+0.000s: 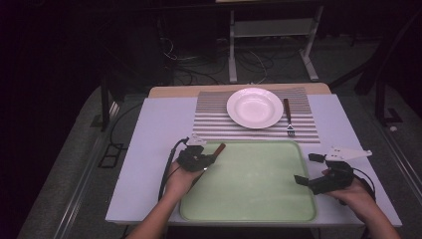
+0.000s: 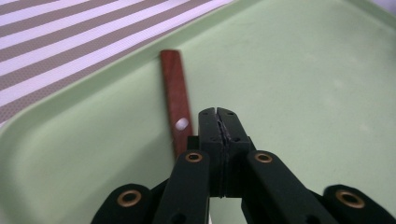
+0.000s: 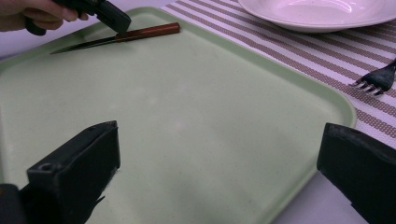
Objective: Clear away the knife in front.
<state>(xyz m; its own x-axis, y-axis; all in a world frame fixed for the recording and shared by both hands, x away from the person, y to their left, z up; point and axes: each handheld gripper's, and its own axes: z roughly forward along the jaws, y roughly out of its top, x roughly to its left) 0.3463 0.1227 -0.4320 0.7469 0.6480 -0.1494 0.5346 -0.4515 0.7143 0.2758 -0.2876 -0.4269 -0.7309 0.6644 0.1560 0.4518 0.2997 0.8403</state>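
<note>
A knife with a red-brown wooden handle (image 2: 175, 88) lies at the far left of a pale green tray (image 1: 254, 184), its handle (image 1: 219, 147) pointing toward the striped mat. My left gripper (image 1: 211, 158) hovers right over it. Its jaws (image 2: 217, 114) are shut against each other, and the handle runs past their left side and under them. In the right gripper view the left gripper's tip (image 3: 119, 21) sits where the knife (image 3: 144, 31) passes from handle to blade. My right gripper (image 1: 306, 169) is open at the tray's right edge, with nothing between its jaws (image 3: 219, 135).
A white plate (image 1: 255, 107) rests on a striped placemat (image 1: 214, 119) beyond the tray. A dark fork (image 1: 287, 117) lies just right of the plate, tines toward the tray. The green tray's surface (image 3: 201, 116) is bare apart from the knife.
</note>
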